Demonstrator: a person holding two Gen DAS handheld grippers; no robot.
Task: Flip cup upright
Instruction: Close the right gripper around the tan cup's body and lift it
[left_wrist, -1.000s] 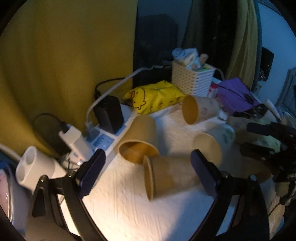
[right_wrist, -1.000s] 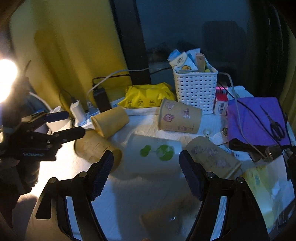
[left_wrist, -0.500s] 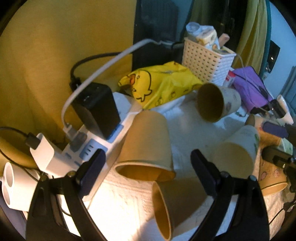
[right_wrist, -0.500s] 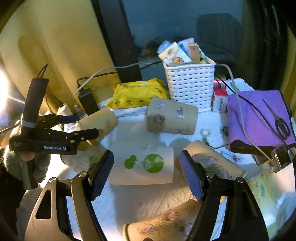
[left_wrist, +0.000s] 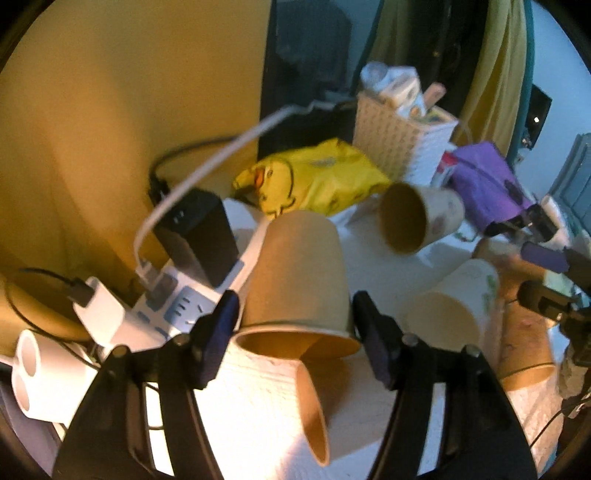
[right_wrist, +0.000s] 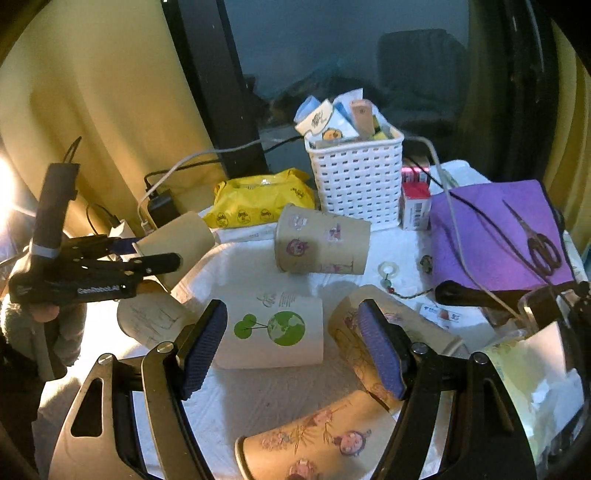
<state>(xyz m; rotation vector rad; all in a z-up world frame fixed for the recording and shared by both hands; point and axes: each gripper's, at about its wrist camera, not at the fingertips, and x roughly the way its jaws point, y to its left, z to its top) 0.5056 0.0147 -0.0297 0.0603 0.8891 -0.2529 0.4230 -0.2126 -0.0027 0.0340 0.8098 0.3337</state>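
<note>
Several paper cups lie on their sides on a white cloth. My left gripper (left_wrist: 293, 314) has its fingers on either side of a plain tan cup (left_wrist: 299, 280), near its rim, mouth toward the camera; the pads look in contact with it. The same cup (right_wrist: 177, 240) and left gripper (right_wrist: 155, 254) show in the right wrist view. My right gripper (right_wrist: 291, 343) is open above a white cup with a green globe print (right_wrist: 273, 336), not touching it. Another tan cup (left_wrist: 325, 398) lies just in front of the held one.
A power strip (left_wrist: 173, 299) with a black charger (left_wrist: 199, 236) sits left of the cups. A yellow duck bag (right_wrist: 258, 203), a white basket (right_wrist: 358, 181), a purple cloth (right_wrist: 498, 232) with scissors (right_wrist: 539, 247), and several cartoon-print cups (right_wrist: 321, 240) surround the area.
My left gripper moved forward and closed in around the plain tan cup. My right gripper came closer over the green-globe cup.
</note>
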